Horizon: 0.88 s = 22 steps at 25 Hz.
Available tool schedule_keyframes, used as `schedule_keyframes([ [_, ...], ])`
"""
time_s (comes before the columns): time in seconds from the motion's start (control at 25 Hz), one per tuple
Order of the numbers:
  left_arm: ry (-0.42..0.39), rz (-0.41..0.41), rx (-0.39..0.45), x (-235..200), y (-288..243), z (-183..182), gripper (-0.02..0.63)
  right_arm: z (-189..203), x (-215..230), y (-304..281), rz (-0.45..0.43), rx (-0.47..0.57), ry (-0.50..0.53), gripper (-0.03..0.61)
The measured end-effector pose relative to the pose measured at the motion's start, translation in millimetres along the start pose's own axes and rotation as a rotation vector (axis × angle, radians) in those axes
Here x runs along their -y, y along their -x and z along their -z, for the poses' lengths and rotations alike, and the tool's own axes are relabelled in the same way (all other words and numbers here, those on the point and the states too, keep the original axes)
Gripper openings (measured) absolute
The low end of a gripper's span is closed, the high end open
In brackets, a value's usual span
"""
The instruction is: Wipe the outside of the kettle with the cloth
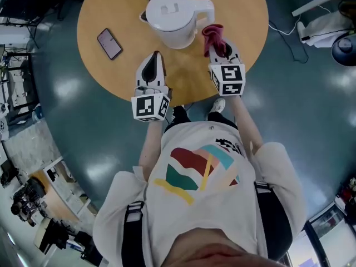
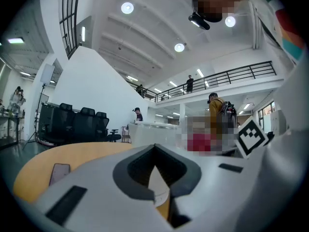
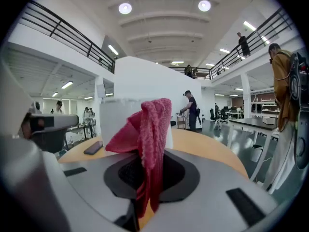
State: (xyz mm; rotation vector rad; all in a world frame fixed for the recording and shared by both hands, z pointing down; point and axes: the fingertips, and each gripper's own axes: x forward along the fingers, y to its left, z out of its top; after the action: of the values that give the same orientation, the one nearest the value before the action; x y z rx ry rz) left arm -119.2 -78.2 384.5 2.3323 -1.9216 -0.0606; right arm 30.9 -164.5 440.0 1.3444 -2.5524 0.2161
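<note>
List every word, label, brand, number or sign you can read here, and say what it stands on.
No text can be read in any view.
T-shirt: small dark print on the chest, too small to read.
Left marker cube and right marker cube: black-and-white square patterns, no letters.
Kettle and phone: no legible marking.

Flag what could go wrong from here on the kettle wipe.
1. The kettle stands unheld: the left gripper is shut and apart from it, so a sideways push from the cloth could slide or tip it.
2. The right gripper pinches only a fold of the cloth; rubbing may drag it out.
</note>
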Motion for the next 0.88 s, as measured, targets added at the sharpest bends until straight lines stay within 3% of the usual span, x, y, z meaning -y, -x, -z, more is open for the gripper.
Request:
schedule_keyframes([
  [0.36, 0.008, 0.052, 0.08, 28, -2, -34, 0.041, -80, -1, 63, -0.009, 0.204, -0.041, 0.038],
  [0.88, -0.049, 0.063, 0.146, 39, 3, -64, 0.041, -84, -17, 72, -0.037, 0.204, 0.022, 0.038],
])
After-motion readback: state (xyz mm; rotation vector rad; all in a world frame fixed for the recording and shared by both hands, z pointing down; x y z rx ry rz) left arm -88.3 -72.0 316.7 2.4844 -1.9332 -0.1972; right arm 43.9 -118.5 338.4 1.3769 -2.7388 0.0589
